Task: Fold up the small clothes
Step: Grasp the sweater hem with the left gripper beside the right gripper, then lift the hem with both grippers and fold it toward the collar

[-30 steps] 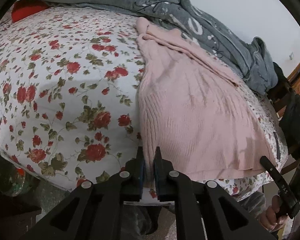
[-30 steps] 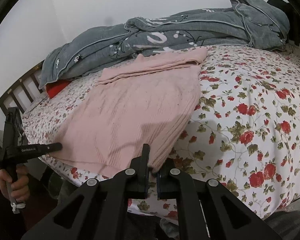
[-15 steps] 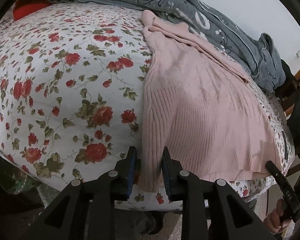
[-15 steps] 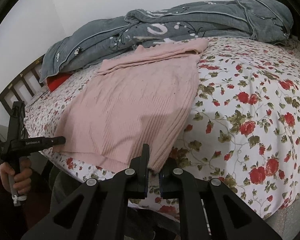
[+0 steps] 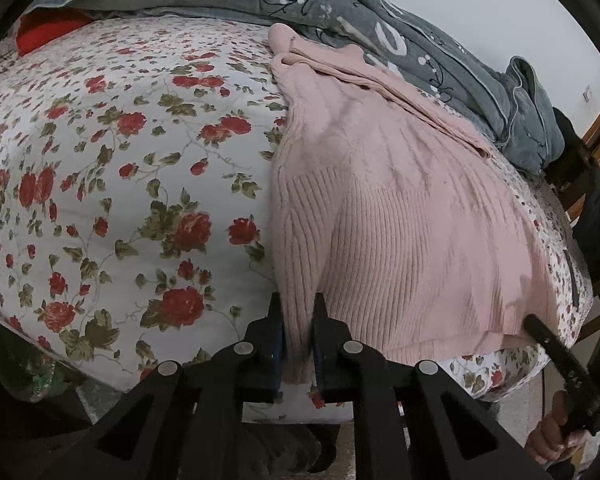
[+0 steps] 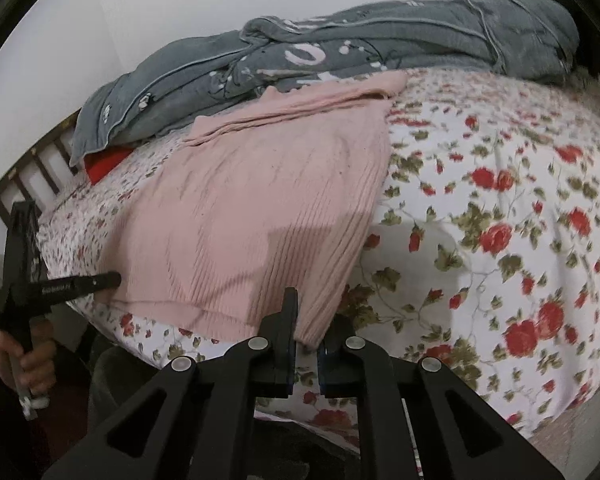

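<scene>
At the near edge of the bed, the left gripper has its black fingers on either side of one bottom corner of a pale pink ribbed knit sweater; its jaws are closing, and the hem fabric fills the gap between them and touches both pads. At the opposite bottom corner, the right gripper pinches the hem of the same sweater, the cloth bunched tightly between its nearly closed fingers. Each gripper also shows at the edge of the other's view, gripped by a hand: the right gripper's hand low at the right of the left wrist view, the left gripper's hand low at the left of the right wrist view.

Beyond the grippers, the sweater lies spread flat on a white bedsheet printed with red roses and green leaves, its hem hanging slightly over the mattress edge and its sleeves folded across the far end. Behind it, touching the far end of the sweater, a rumpled grey quilt with white lettering and dots is heaped along the white wall. A red cloth peeks from under the quilt near a dark wooden slatted headboard.
</scene>
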A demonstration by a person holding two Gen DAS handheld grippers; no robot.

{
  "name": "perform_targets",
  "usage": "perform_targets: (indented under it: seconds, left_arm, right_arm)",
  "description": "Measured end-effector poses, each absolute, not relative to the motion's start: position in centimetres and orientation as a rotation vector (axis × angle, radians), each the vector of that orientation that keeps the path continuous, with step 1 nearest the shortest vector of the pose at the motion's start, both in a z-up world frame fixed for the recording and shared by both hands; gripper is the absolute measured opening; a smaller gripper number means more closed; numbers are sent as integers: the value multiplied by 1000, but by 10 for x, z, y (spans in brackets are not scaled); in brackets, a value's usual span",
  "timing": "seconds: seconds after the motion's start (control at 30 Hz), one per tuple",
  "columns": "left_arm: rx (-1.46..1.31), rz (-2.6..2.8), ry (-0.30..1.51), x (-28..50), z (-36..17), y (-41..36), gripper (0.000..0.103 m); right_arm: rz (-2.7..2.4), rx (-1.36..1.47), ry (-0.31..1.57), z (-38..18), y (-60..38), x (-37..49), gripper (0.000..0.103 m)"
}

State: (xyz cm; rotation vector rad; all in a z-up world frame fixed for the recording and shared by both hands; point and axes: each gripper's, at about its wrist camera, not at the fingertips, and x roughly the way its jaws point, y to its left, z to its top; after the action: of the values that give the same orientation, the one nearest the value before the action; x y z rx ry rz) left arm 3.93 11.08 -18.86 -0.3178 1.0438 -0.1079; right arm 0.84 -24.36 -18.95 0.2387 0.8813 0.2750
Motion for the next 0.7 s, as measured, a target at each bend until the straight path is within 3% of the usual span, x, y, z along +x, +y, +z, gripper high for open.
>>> perform_targets:
  seconds: [0.33,0.7]
  left_arm:
    - [-433,-203,1032,37,-177,133,7]
    - [-479,-205,923,31,-125,142,7]
  right_arm:
    - [238,286,796,-164,-247,-3,5]
    - [292,433,744,-124,-264,3,4]
